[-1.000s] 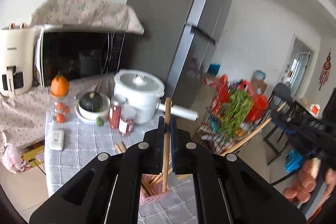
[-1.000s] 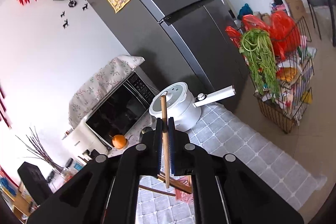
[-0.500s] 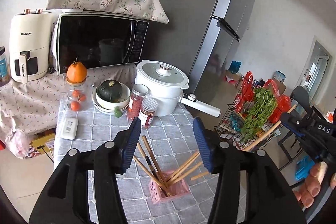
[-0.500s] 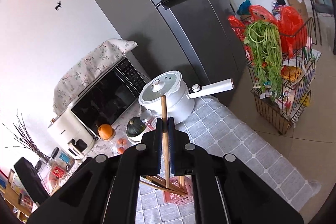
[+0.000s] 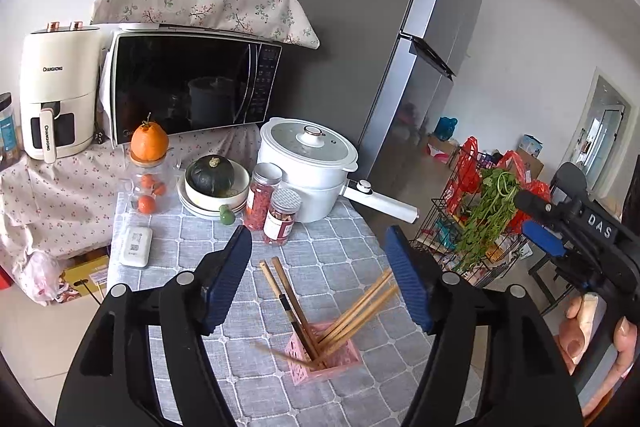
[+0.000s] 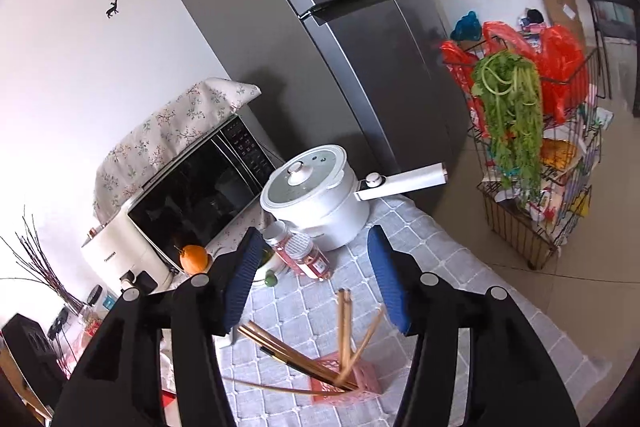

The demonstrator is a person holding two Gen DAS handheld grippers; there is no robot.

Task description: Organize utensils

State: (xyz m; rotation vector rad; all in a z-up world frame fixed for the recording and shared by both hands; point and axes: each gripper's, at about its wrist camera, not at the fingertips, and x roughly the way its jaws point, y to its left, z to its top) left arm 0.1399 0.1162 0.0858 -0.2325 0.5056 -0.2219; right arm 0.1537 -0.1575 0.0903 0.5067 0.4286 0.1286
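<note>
Two hand-held black grippers hover above a small pink lattice plastic holder (image 5: 326, 357) standing on the grey checked tablecloth (image 5: 332, 259) of a kitchen table. The left gripper (image 5: 318, 277) has its blue-padded fingers (image 5: 230, 279) spread wide apart with nothing between them; the right gripper (image 6: 316, 279) is likewise wide open and empty. The long wooden chopsticks (image 5: 356, 309) stand in the holder, fanned out at loose angles, some leaning left, some right, and one (image 6: 276, 389) in the right wrist view looks blurred and lies nearly flat across the holder's mouth, possibly not yet settled. A darker, black-handled utensil (image 5: 292, 319) is in among them.

Behind the holder, well apart from it, sit a white lidded electric pot with a long handle (image 5: 308, 167), two red-filled clear jars with silver lids (image 5: 272, 209), a dark green squash in a white bowl (image 5: 212, 177) and a black microwave under a floral cloth (image 5: 188, 87).

The risk from here looks plain enough: the holder is small and light, and the sticks lean far out past its rim. Their weight on one side, or a nudge from either gripper coming in low, could tip it over and spill the lot across the cloth. The low-lying stick may also slide out by itself.
</note>
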